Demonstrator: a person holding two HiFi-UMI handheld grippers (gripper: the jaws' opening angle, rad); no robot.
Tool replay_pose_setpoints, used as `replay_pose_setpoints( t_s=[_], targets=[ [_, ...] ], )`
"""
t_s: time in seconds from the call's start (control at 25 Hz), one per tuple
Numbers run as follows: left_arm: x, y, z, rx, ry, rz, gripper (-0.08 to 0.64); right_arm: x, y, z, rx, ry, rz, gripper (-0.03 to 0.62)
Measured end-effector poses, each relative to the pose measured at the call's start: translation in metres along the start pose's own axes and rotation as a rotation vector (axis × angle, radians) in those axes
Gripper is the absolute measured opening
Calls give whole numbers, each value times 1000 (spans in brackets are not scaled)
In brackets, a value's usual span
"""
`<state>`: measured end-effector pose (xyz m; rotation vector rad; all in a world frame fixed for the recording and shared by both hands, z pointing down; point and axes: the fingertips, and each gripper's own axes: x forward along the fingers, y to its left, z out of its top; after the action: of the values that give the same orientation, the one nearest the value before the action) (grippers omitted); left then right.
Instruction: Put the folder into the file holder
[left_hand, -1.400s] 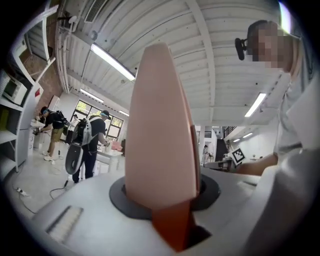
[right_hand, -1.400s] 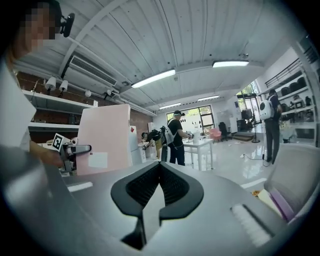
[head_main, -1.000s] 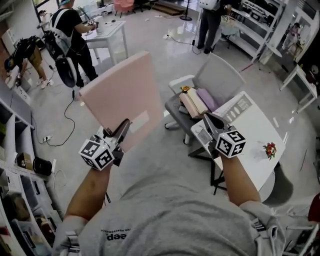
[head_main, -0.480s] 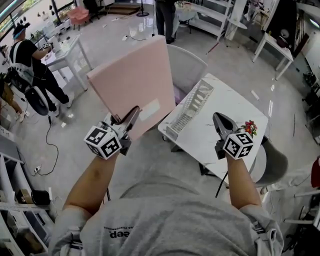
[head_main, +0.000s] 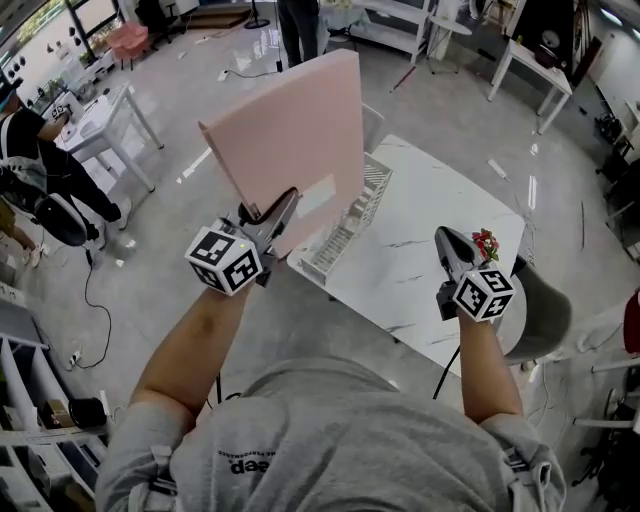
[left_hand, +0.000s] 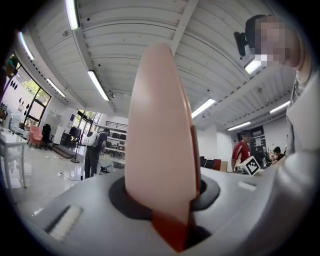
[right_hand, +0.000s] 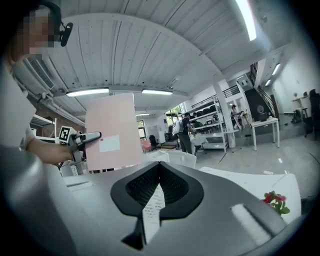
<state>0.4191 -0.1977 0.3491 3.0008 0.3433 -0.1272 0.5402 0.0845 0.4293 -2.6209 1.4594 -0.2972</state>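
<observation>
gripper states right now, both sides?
Left gripper: closed on the folder.
Right gripper: closed, empty.

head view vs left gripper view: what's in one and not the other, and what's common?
Head view only: the white file holder on the marble table, and a small red flower on it.
Left gripper view only: the ceiling light strips, and the folder seen edge-on, pinched between the jaws.
Both: the pink folder held upright by the left gripper, not yet in the file holder.
</observation>
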Motion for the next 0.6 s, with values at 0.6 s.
replay_pose_setpoints(
  t_s=[0.6],
  targets=[
    [74,-2,-56,17,31,-8,192,-13,-47,-21,3,63,-57,5]
  ],
)
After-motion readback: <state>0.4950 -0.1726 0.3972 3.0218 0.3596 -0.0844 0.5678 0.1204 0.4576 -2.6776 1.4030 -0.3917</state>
